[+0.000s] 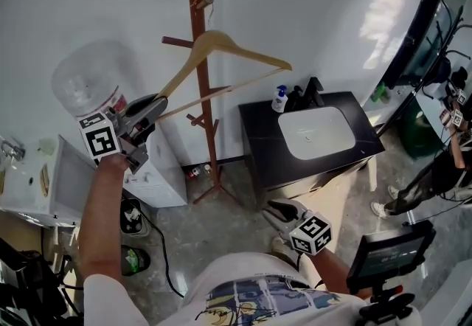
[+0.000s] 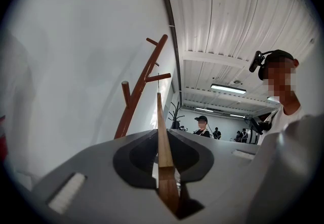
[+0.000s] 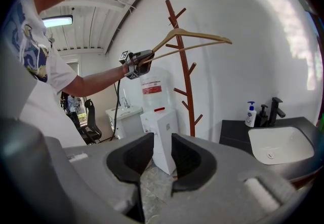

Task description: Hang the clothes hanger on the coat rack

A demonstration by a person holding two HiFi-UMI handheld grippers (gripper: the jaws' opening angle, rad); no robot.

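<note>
In the head view, the left gripper (image 1: 151, 112) sits at about 9 o'clock. It is closed tight on one end of the wooden hanger (image 1: 221, 44). The hanger is up high, near 12 o'clock, right against the brown coat rack (image 1: 196, 81). Its metal hook is just beside the pole, near the top. It is too small to tell if the hook sits on a peg. The right gripper (image 1: 274, 208) is low, near 5 o'clock, close to the sink (image 1: 317, 133), and it carries nothing.

In the left gripper view, the hanger (image 2: 163, 147) runs straight up the middle, squeezed between the two dark pads. The coat rack (image 2: 139, 96) leans toward 11 o'clock behind it.

In the right gripper view, the right gripper (image 3: 162, 152) has its jaws a little apart, with nothing between them. A white box (image 3: 162, 137) stands on the floor beyond them. Up near 12 o'clock, the hanger (image 3: 197, 35) is beside the coat rack (image 3: 186, 86).

The job looks nearly done. The hanger has been lifted to the rack. What seems left is to make sure the hook rests on a peg, then let go.
</note>
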